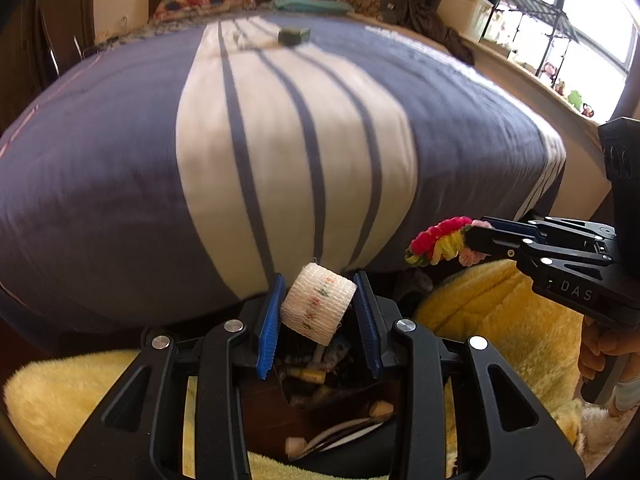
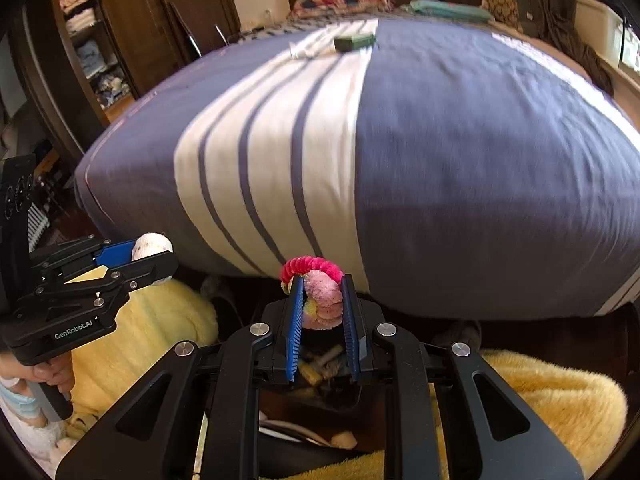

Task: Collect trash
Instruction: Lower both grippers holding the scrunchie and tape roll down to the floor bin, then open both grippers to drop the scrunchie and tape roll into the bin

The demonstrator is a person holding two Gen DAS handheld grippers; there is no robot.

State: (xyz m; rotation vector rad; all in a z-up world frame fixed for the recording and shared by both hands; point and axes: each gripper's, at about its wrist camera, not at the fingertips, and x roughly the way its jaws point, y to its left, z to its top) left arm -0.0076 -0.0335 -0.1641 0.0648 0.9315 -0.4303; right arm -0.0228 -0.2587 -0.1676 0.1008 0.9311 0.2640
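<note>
The left gripper (image 1: 319, 312) is clamped on a white bandage roll (image 1: 318, 303), which sits tilted between its blue pads (image 1: 269, 330); the right gripper (image 2: 320, 320) is closed on a coiled pink, red and yellow chenille piece (image 2: 320, 296), whose loops rise above the fingertips. Below and behind both pairs of fingers lies a dark container (image 1: 320, 408) holding small scraps, set in yellow fleece (image 1: 500, 320). Ahead of the fingers spreads a bed (image 2: 460, 160) in blue and white stripes; far beyond the tips, a small green box (image 2: 354, 43) rests on the cover.
</note>
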